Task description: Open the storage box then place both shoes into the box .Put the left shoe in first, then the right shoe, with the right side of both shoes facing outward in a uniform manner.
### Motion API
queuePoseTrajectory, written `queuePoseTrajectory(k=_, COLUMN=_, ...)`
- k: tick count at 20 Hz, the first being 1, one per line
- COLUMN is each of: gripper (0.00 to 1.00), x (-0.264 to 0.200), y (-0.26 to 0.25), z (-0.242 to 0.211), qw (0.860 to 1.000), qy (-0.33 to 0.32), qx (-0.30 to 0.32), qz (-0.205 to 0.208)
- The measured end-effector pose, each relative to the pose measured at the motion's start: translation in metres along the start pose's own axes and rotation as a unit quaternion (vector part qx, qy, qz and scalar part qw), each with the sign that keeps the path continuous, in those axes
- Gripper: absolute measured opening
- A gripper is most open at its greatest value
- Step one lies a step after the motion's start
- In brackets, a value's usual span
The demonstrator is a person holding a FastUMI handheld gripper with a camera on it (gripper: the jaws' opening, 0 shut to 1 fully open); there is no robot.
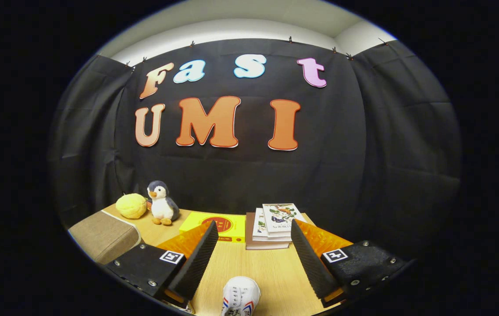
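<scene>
Tongs spread wide, grasping nothing, raised over wooden tabletop. White shoe lies low between fingers, toe toward far wall, touching neither. Beyond fingertips: yellow box ahead left, stack of books just right of it. Farther left: plush penguin beside yellow plush ball; tan cushion at near left tabletop edge. Path to shoe unobstructed.
</scene>
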State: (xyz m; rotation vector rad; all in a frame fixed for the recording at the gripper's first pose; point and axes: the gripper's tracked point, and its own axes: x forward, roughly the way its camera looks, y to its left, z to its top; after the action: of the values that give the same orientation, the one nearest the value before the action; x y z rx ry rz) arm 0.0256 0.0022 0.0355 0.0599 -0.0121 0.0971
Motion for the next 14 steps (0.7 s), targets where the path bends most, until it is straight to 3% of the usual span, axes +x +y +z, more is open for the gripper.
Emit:
queuePoseTrajectory(k=5, gripper=0.99, x=0.002, y=0.045, z=-0.036, qw=0.994, qy=0.048, qx=0.045, qz=0.082)
queuePoseTrajectory(k=8, gripper=0.99, x=0.001, y=0.081, z=-0.070, qw=0.979, qy=0.104, qx=0.097, qz=0.145)
queuePoseTrajectory(k=10, gripper=0.99, x=0.000, y=0.110, z=-0.098, qw=0.958, qy=0.155, qx=0.151, qz=0.188)
queuePoseTrajectory(k=14, gripper=0.98, x=-0.009, y=0.169, z=-0.140, qw=0.888, qy=0.253, qx=0.282, qz=0.260)
